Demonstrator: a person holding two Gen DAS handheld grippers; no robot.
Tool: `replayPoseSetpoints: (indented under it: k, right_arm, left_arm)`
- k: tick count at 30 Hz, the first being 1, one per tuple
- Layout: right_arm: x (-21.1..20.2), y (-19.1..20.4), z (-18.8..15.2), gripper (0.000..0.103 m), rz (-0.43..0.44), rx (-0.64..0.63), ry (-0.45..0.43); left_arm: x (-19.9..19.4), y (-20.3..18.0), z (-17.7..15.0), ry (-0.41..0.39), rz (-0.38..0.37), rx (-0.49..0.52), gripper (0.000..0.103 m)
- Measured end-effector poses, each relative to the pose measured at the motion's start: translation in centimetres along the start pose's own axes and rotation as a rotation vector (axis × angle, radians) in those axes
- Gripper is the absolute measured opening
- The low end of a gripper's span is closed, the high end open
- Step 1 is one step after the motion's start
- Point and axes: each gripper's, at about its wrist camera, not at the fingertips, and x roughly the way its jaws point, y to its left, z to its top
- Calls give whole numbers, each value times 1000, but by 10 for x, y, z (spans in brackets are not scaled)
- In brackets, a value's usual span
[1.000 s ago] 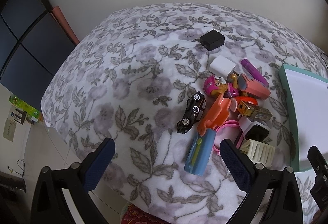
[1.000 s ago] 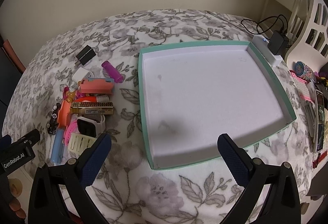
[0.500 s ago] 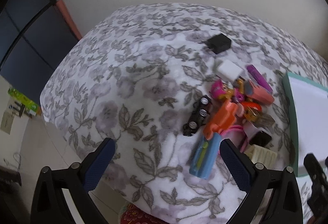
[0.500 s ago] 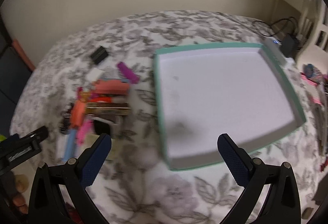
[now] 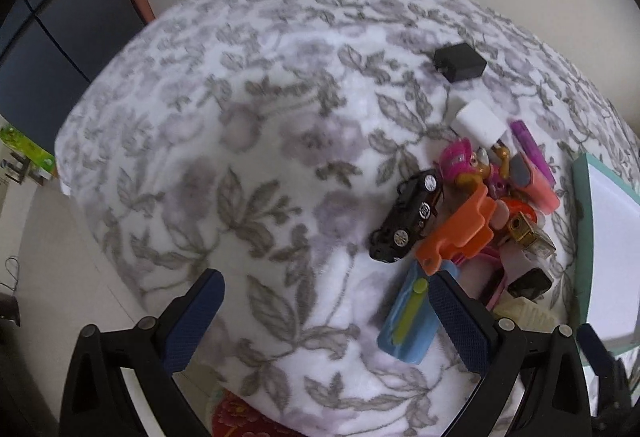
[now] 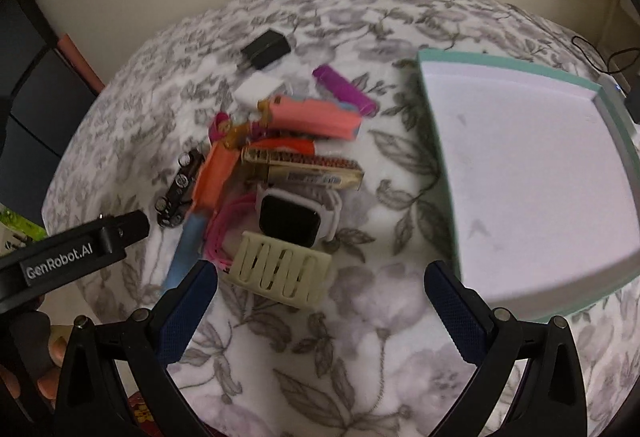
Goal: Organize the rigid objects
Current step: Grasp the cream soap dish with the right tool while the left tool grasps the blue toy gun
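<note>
Hard plastic toys (image 6: 256,173) lie heaped on the fuzzy floral blanket (image 5: 248,165) beside a teal-rimmed tray (image 6: 624,125). Both hand-held grippers, left (image 5: 326,321) and right (image 6: 320,311), gape wide, holding nothing.

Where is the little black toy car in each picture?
Left wrist view: the black toy car lies right of centre, at the left edge of the toy pile, touching the orange piece.
Right wrist view: the car lies left of centre, blurred, beside the same orange piece.
Shared landmark: the black charger lies beyond the pile in both.
</note>
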Motion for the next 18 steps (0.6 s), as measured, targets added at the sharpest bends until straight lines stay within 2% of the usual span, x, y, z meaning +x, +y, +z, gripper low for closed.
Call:
replayPoseSetpoints:
  k: [8, 14, 18]
  right_arm:
    - [17, 1, -2, 103, -21, -2, 39]
    - [12, 3, 0, 102, -12, -11, 7]
    - [10, 6, 2, 84, -1, -19, -1]
  left_arm:
    - [23, -8, 3, 74, -56, -11, 103]
    - [22, -9, 5, 67, -86, -19, 103]
    - [22, -11, 7, 74, -109, -19, 103]
